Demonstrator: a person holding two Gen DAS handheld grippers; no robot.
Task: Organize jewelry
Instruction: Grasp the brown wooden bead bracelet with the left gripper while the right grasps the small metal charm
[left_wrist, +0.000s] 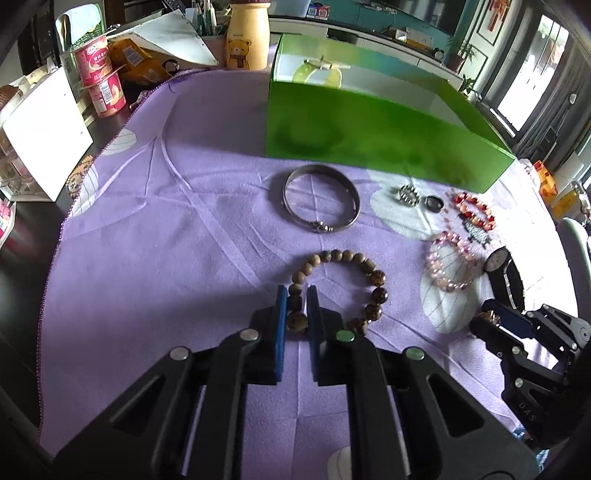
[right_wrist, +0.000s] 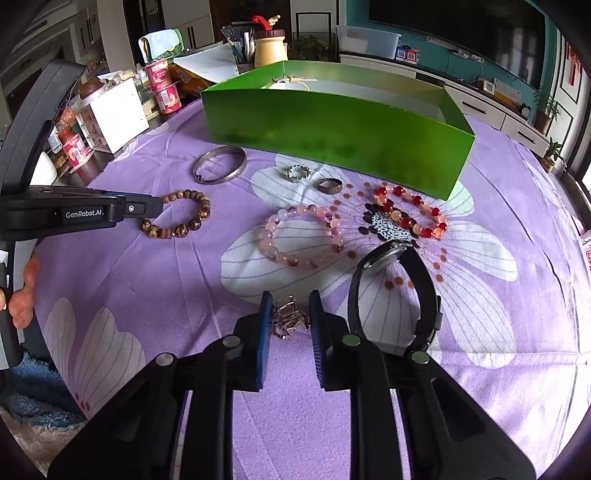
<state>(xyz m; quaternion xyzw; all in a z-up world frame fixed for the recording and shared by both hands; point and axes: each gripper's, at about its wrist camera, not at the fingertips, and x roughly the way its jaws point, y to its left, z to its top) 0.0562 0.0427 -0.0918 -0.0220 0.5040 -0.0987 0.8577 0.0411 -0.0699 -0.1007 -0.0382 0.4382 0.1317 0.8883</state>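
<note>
A purple flowered cloth (right_wrist: 155, 295) covers the desk, and the jewelry lies spread across it in front of an open green box (right_wrist: 332, 136) that stands toward the desk's far edge. Near the box's front wall lie a silver bangle (right_wrist: 219, 164), a toothed silver ring (right_wrist: 298, 172) and a dark band ring (right_wrist: 330, 185). Closer in sit a pink bead bracelet (right_wrist: 303, 236), a red and peach bead bracelet (right_wrist: 410, 212) and a black wristwatch (right_wrist: 399, 291) standing on its strap just beside the right gripper. Yogurt cups (left_wrist: 101, 79), a white carton (left_wrist: 40, 136) and a yellow bear jar (left_wrist: 245, 35) crowd the far left corner, off the cloth.

The left gripper (left_wrist: 296, 291) tilts steeply down over the near left part of the cloth, its blue pads pressed onto the near-left beads of the brown wooden bead bracelet (left_wrist: 347, 284), which lies flat. The right gripper (right_wrist: 290, 306) also slopes down, its jaws narrow around a small rose-gold claw clip (right_wrist: 290, 321); the pads appear to touch its sides.

The right wrist view shows a hand (right_wrist: 22, 295) wrapped on the left gripper's handle at the desk's left edge; the left wrist view shows the right gripper from the side, with the clip between its tips.
</note>
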